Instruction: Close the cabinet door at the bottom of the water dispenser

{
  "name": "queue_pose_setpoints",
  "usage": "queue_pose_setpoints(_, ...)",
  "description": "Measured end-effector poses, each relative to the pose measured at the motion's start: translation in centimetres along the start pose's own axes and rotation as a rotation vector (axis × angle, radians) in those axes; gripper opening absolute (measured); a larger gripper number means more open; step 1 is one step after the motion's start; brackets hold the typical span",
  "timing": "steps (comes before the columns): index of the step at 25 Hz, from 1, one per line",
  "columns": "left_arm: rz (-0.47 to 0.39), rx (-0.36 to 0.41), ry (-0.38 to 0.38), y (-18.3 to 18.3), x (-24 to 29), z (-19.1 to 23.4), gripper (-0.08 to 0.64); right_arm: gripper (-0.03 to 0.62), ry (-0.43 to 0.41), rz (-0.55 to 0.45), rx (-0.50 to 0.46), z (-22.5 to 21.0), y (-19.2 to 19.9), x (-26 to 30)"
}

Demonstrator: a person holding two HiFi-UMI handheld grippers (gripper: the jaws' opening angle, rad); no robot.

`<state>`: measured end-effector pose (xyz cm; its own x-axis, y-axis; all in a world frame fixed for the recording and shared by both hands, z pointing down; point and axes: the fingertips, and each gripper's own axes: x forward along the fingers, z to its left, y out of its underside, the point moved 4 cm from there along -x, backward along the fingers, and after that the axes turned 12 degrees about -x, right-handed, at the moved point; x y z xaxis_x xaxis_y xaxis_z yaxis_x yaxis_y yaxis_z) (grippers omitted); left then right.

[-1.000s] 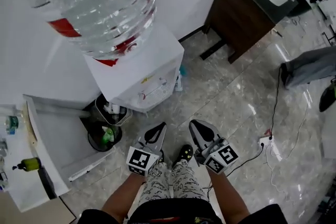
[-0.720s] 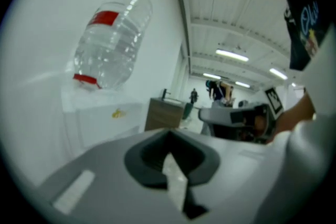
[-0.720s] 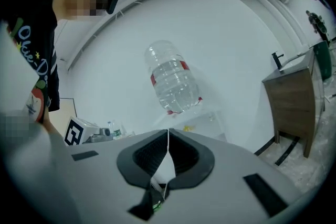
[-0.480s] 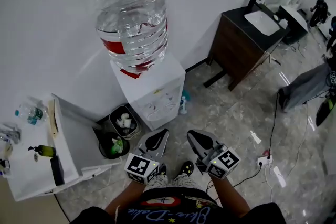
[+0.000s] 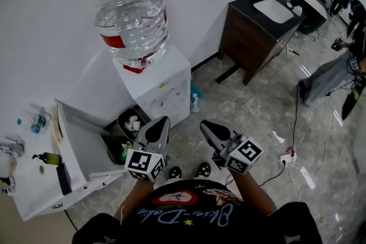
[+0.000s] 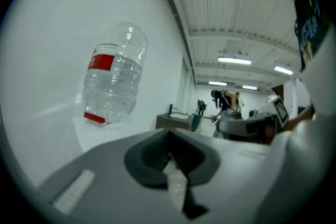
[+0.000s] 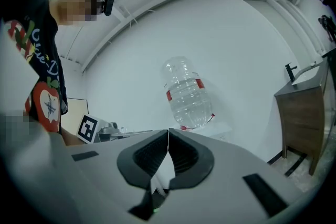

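The white water dispenser (image 5: 155,87) stands against the wall with a big clear bottle (image 5: 129,13) on top. From this steep angle I cannot make out its bottom cabinet door. My left gripper (image 5: 162,121) and right gripper (image 5: 205,125) hang side by side in front of the dispenser, apart from it, both shut with nothing held. The left gripper view shows its closed jaws (image 6: 169,137) below the bottle (image 6: 113,78). In the right gripper view the jaw tips (image 7: 168,131) meet under the bottle (image 7: 189,94).
Two dark waste bins (image 5: 128,124) sit left of the dispenser beside a white counter (image 5: 40,180). A small bottle (image 5: 195,101) stands on the floor to its right. A dark wooden washstand (image 5: 254,31) is further right. A power strip with cable (image 5: 286,155) lies on the floor.
The head view has pulled back and up, so the dispenser looks smaller and farther away. Both grippers stay shut and have risen slightly toward it.
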<state>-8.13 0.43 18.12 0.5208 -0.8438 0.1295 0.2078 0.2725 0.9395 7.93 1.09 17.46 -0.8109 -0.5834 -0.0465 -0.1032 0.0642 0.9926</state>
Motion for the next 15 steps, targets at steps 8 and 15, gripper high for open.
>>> queue_pose_setpoints(8, 0.022, -0.014, -0.005, 0.9, -0.5, -0.4, -0.002, 0.015, 0.003, 0.018, 0.014, 0.3, 0.3, -0.6)
queue_pose_setpoints(15, 0.055, -0.003, -0.024, 1.9, -0.8, 0.2, -0.002, 0.015, 0.003, 0.026, 0.025, 0.5, 0.7, -0.1)
